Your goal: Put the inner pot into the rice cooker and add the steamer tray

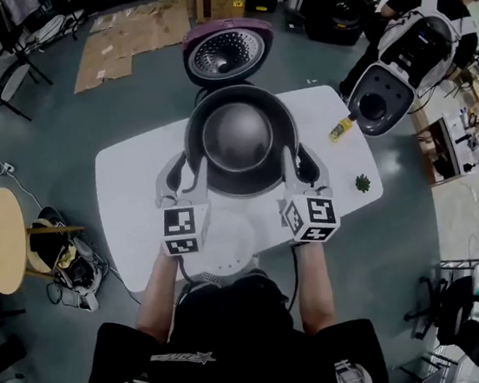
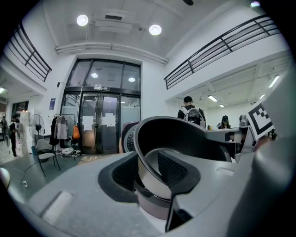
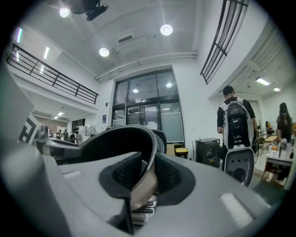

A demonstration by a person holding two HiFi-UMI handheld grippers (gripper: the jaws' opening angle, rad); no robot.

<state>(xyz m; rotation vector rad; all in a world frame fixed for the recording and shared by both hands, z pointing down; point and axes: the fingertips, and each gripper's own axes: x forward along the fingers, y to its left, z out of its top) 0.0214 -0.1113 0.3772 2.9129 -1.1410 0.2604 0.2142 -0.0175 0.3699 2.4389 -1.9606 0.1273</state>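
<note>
The dark metal inner pot (image 1: 239, 138) hangs above the white table (image 1: 131, 200), carried by its rim on both sides. My left gripper (image 1: 186, 174) is shut on the rim's left edge and my right gripper (image 1: 300, 165) on its right edge. In the left gripper view the rim (image 2: 155, 183) is pinched between the pads of the left gripper (image 2: 150, 173). The right gripper (image 3: 145, 178) likewise clamps the rim (image 3: 141, 185). Behind the pot stands the rice cooker's open lid (image 1: 228, 52); the pot hides the cooker's body. A white round steamer tray (image 1: 224, 242) lies on the table's near edge.
A yellow item (image 1: 340, 130) and a small green item (image 1: 363, 183) lie on the table's right side. A round wooden side table (image 1: 1, 241) stands at the left. A person with a backpack (image 1: 428, 26) is at the far right; cardboard (image 1: 127, 35) lies on the floor behind.
</note>
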